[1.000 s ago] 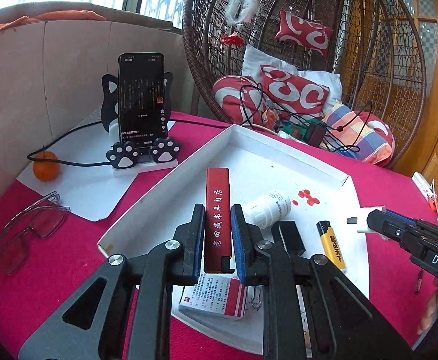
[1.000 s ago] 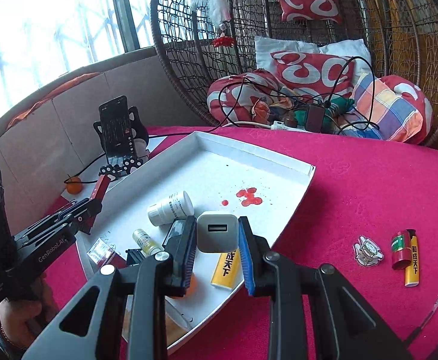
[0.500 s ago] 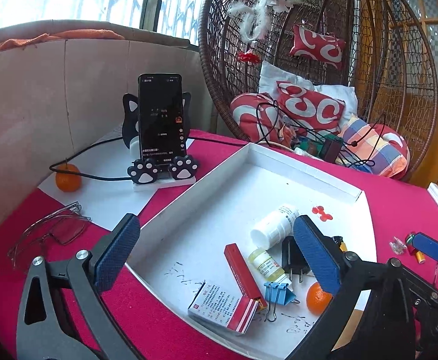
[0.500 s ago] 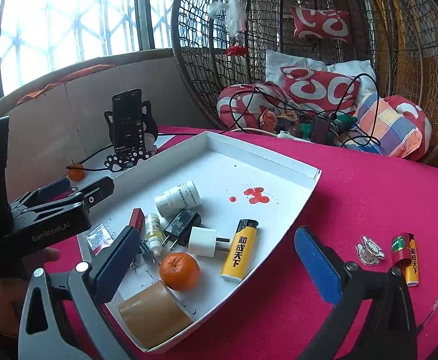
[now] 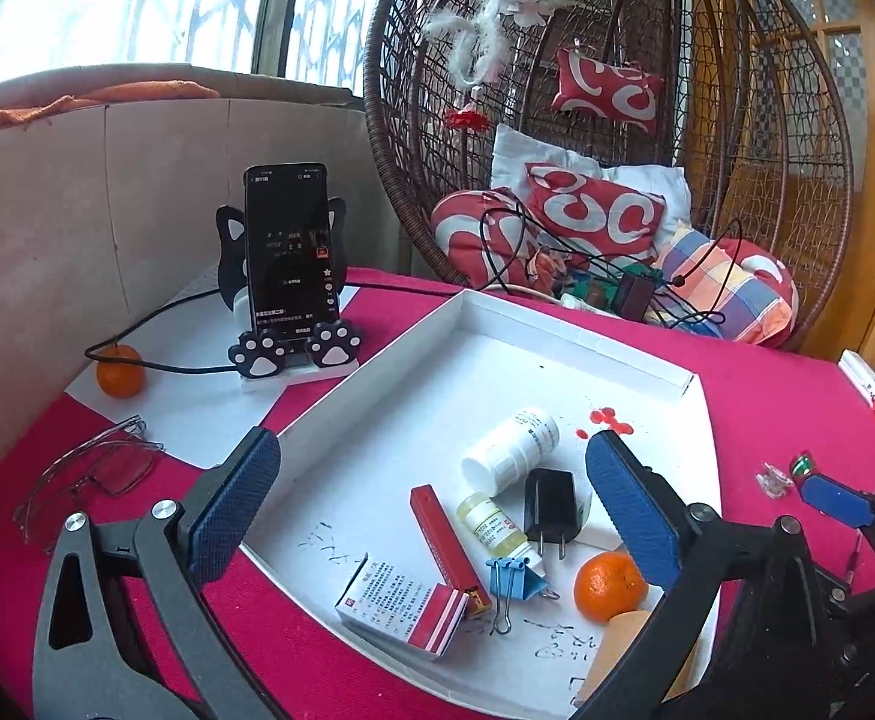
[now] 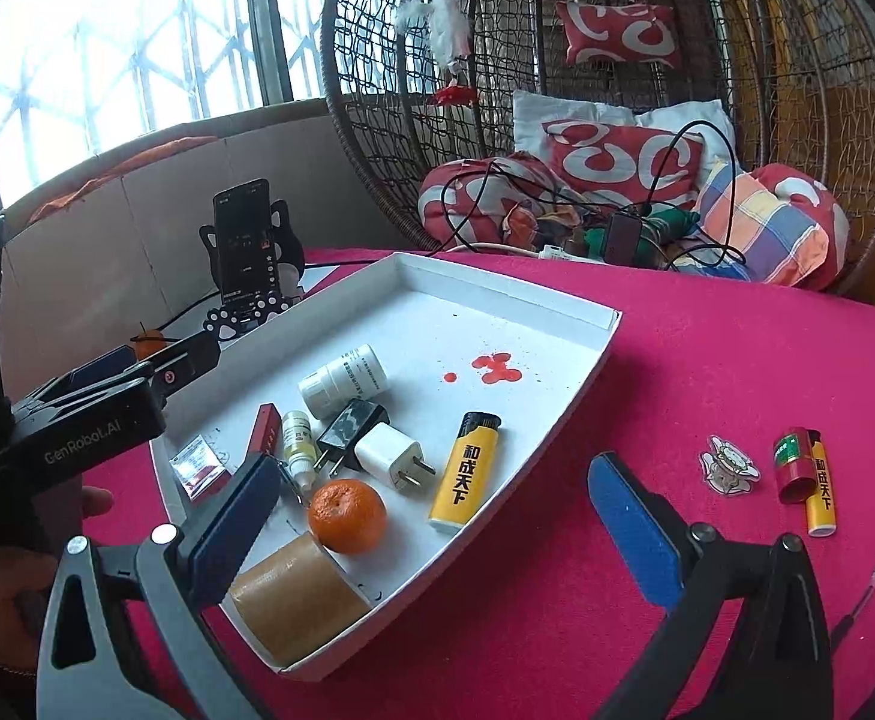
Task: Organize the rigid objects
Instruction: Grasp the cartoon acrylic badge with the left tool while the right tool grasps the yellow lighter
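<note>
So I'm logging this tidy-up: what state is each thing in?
Left tool: open, empty.
Right tool: open, empty.
Shallow white cardboard tray: holding items.
White wall charger: lying in tray.
Long red box: lying in tray.
Black phone: upright on stand, screen lit.

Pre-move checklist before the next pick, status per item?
1. Left gripper open, nothing between the pads: ok.
2. Right gripper open, nothing held: ok.
3. White charger lying inside the white tray: ok.
4. Red box lying inside the tray: ok.
5. All loose items trayed: not ok; a second yellow lighter and red cylinder lie on the red tablecloth.
6. Whether lighter and cylinder touch: cannot tell.
</note>
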